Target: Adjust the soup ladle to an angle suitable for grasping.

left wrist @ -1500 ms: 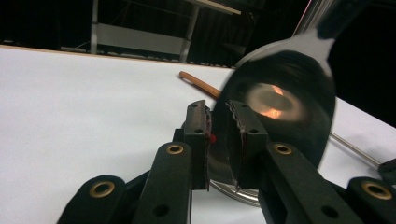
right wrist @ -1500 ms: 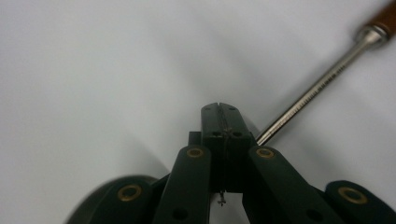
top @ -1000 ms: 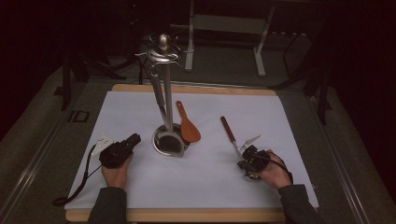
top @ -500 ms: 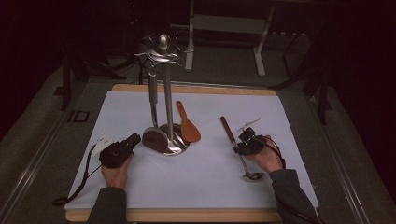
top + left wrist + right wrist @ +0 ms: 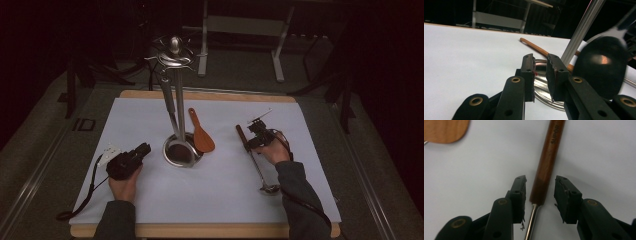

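Your right gripper (image 5: 256,135) has slid up the ladle from near the bowl to the handle, and its jaws have just been opening. They stand spread either side of the dark wooden handle (image 5: 547,160) without pressing it, so you look lined up for a fresh grab at the balance point rather than the thin shaft.

Largest first: the white sheet-covered table (image 5: 150,115) carries everything. The tall steel utensil rack with a round base and hooked top (image 5: 175,100) stands centre-left, presumably where the ladle gets hung. A steel ladle with a black bowl already hangs on it, bowl (image 5: 601,67) low over the base. The steel-shafted ladle with wooden grip (image 5: 255,162) lies flat on the sheet right of the rack, bowl toward you. The flat brown wooden spatula (image 5: 201,134) lies just beside the base.

Your left gripper (image 5: 131,159) rests near the base, jaws part open on nothing, likely ready to steady the rack.
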A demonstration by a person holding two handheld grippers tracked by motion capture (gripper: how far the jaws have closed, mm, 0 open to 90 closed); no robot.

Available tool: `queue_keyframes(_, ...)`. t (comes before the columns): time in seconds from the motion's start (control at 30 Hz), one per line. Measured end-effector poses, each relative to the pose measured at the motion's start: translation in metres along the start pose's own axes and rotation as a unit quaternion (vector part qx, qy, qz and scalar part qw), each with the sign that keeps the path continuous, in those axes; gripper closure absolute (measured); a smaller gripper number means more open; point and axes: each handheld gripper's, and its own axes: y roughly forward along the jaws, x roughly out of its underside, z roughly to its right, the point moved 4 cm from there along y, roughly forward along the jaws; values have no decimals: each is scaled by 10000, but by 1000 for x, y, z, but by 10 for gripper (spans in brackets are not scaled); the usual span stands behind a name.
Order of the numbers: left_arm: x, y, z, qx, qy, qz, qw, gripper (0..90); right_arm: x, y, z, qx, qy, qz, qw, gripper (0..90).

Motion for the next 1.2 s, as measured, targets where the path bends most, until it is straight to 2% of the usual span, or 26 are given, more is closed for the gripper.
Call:
queue_keyframes(0.07,0,0,0,0,-4,-1,10000,764,-5,8,1,1,114,-260,9996,645)
queue_keyframes(0.2,0,0,0,0,-5,-1,10000,762,-7,15,0,-8,126,-424,9990,661)
queue_keyframes(0.23,0,0,0,-1,-7,-1,10000,762,-8,19,-1,47,99,-535,9985,666)
queue_keyframes(0.4,0,0,0,4,-3,3,10000,762,-10,21,-4,212,-27,-671,9975,687)
queue_keyframes(0.5,0,0,0,2,-3,3,10000,762,-10,21,-8,282,-206,-769,9964,692)
queue_keyframes(0.6,0,0,0,3,-7,4,10000,763,-7,20,-16,182,-431,-873,9951,709)
queue_keyframes(0.77,0,0,0,-1,-4,1,10000,762,-4,19,-33,-198,-725,-1071,9914,729)
queue_keyframes(0.83,0,0,0,0,-3,2,10000,762,-4,19,-36,-104,-830,-1129,9901,724)
queue_keyframes(0.93,0,0,0,2,-1,-2,10000,761,-5,21,-38,6,-805,-1188,9897,711)
queue_keyframes(1.1,0,0,0,-4,-4,-9,10000,761,-7,22,-45,333,-1020,-1299,9857,732)
queue_keyframes(1.13,0,0,0,-3,-3,-7,10000,761,-7,21,-45,336,-1026,-1319,9854,736)
queue_keyframes(1.2,0,0,0,-1,-14,-4,10000,761,-7,21,-44,195,-933,-1283,9871,742)
